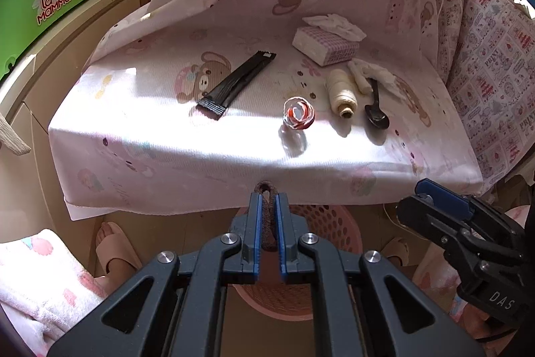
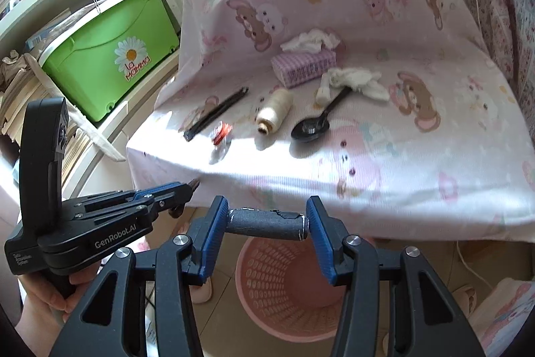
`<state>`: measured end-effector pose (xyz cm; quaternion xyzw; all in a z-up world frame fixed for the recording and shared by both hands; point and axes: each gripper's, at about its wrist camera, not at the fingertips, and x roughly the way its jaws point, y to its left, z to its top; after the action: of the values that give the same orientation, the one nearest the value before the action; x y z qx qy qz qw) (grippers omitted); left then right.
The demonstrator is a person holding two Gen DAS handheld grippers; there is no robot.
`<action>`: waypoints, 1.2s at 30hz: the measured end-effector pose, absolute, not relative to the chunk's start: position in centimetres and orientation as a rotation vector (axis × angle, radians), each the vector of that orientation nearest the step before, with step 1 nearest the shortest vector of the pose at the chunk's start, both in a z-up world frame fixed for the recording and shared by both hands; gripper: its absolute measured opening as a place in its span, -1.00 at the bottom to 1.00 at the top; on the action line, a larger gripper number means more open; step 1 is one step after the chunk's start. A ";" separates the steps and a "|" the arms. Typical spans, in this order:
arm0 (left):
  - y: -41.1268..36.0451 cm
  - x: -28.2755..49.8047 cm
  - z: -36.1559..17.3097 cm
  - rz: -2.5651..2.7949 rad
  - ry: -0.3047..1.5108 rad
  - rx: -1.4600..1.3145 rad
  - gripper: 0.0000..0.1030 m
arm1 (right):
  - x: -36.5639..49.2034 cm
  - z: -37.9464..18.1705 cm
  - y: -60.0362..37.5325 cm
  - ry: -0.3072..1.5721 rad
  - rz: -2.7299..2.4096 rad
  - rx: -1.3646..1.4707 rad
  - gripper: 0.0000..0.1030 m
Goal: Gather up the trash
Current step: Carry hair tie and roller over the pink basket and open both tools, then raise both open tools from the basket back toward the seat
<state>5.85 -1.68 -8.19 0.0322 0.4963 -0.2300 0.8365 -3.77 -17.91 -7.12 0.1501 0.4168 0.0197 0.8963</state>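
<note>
My left gripper [image 1: 267, 199] is shut on a brown fabric loop [image 1: 267, 223], held above the pink perforated basket [image 1: 331, 223] on the floor. My right gripper [image 2: 267, 216] is shut endwise on a dark grey foam tube [image 2: 265, 224], right over the basket [image 2: 284, 283]. On the pink bear-print table cover [image 1: 167, 136] lie a black wrapper [image 1: 237, 82], a red-white scrap [image 1: 298, 114], crumpled tissues [image 1: 371, 76], a thread spool [image 1: 341, 91], a black spoon [image 1: 376, 112] and a tissue pack [image 1: 326, 44].
A green "la mamma" box [image 2: 110, 56] sits on white shelves at the left. Patterned cushions [image 1: 495, 82] stand at the right of the table. A slippered foot [image 1: 113, 243] is on the floor beside the basket. The other gripper [image 1: 468, 240] shows at right.
</note>
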 end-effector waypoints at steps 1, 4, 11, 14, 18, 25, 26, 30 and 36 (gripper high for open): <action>-1.9 5.8 -8.5 -0.482 1.057 0.079 -0.86 | -3.7 -7.7 -17.9 0.889 0.047 0.322 -0.01; -2.5 5.7 -9.8 -0.470 1.090 0.116 -0.85 | -3.3 -9.8 -18.0 0.974 0.059 0.342 -0.01; -4.1 6.7 -15.3 -0.407 1.244 0.214 -0.84 | -2.6 -16.8 -19.1 1.170 -0.016 0.484 0.00; -4.4 7.0 -17.8 -0.414 1.322 0.183 -0.84 | -2.2 -20.0 -20.1 1.253 -0.063 0.558 0.00; -5.2 7.0 -20.6 -0.424 1.386 0.202 -0.84 | -2.3 -24.2 -21.7 1.356 -0.114 0.691 0.00; -5.9 6.8 -23.5 -0.377 1.414 0.238 -0.77 | -1.2 -28.3 -22.8 1.392 -0.143 0.810 0.00; -5.8 7.0 -23.7 -0.369 1.418 0.231 -0.77 | -1.1 -28.7 -22.9 1.390 -0.142 0.825 0.00; -5.7 7.0 -24.2 -0.368 1.439 0.220 -0.77 | -1.6 -29.8 -23.2 1.401 -0.172 0.851 0.01; -6.2 6.7 -24.8 -0.388 1.434 0.264 -0.10 | -1.6 -30.2 -23.5 1.398 -0.197 0.856 0.22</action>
<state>6.68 -6.18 -24.78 0.1198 0.6508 -0.1763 0.7288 -1.56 -23.50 -30.24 0.3809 0.6223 -0.0878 0.6782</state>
